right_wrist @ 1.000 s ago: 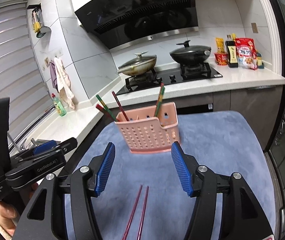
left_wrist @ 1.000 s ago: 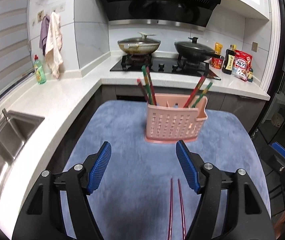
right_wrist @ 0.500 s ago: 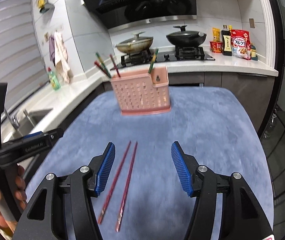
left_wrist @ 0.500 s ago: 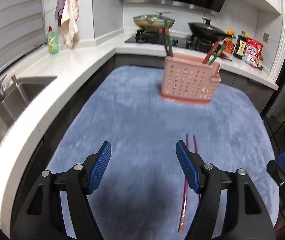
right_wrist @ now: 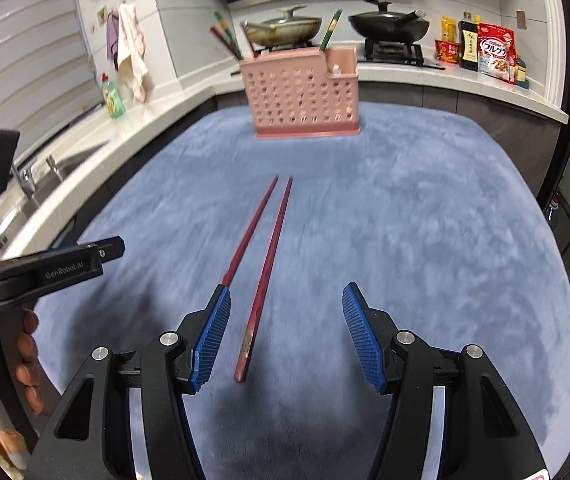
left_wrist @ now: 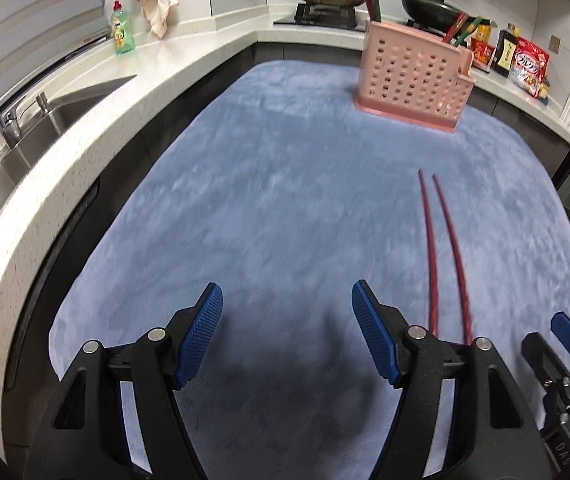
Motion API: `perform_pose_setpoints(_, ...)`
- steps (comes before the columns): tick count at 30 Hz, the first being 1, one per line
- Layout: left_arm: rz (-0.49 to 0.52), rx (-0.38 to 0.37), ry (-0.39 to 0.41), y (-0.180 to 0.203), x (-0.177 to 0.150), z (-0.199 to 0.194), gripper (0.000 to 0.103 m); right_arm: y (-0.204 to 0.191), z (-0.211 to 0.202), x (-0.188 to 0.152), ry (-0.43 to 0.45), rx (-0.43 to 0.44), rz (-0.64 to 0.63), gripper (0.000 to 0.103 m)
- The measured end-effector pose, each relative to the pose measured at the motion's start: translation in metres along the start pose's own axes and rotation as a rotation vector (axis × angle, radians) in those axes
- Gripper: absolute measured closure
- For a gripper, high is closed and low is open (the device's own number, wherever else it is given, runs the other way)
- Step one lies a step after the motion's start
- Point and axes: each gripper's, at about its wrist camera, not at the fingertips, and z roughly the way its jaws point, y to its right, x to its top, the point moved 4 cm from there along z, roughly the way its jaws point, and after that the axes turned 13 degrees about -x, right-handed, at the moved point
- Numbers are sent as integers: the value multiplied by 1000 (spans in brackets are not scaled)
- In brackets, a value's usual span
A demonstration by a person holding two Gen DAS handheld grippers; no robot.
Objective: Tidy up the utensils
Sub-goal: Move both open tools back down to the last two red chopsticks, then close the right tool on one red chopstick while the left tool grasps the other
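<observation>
Two dark red chopsticks (right_wrist: 263,256) lie side by side on a blue mat (right_wrist: 425,248), pointing toward a pink perforated utensil holder (right_wrist: 303,94) at the mat's far end. Several red and green chopsticks stand in that holder (left_wrist: 413,76). My right gripper (right_wrist: 285,312) is open low over the near ends of the red pair; one stick's end lies between its jaws, untouched. My left gripper (left_wrist: 287,312) is open and empty over bare mat, with the red chopsticks (left_wrist: 441,252) just to its right. The right gripper's blue pad (left_wrist: 569,338) shows at that view's right edge.
A white counter (left_wrist: 65,152) with a sink (left_wrist: 9,136) and tap runs along the left. A green soap bottle (left_wrist: 123,30), hanging cloths, a stove with two pans (right_wrist: 389,26) and food packets (right_wrist: 493,52) stand behind. A hand (right_wrist: 1,380) holds the left gripper.
Both grippers have sunk toward the mat and tipped downward. The holder has slid up and away in both views, and the red chopsticks now reach between the right gripper's jaws.
</observation>
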Motion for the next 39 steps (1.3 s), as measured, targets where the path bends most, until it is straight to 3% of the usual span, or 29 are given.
perform_pose_setpoints(7, -2, 7, -36, -6, -16, 7, 39, -16, 19, -20, -61, 22, -16, 49)
perform_pose_setpoints(9, 1, 8, -41, -7, -17, 7, 39, -20, 22, -22, -68, 27, -20, 57)
perform_pose_setpoints(13, 1, 7, -45, -7, -18, 8, 37, -26, 29, -26, -76, 22, -34, 61)
perform_pose_setpoints(20, 15, -1, -49, -1, -20, 8, 36, -26, 38, -33, -89, 9, -37, 81)
perform_pose_setpoints(23, 28, -9, -56, 6, -22, 10, 34, -20, 38, -33, -93, 0, -28, 96)
perform_pose_setpoints(39, 112, -75, -86, 51, -32, 23, 25, 46, 27, -31, -90, -60, 127, 96)
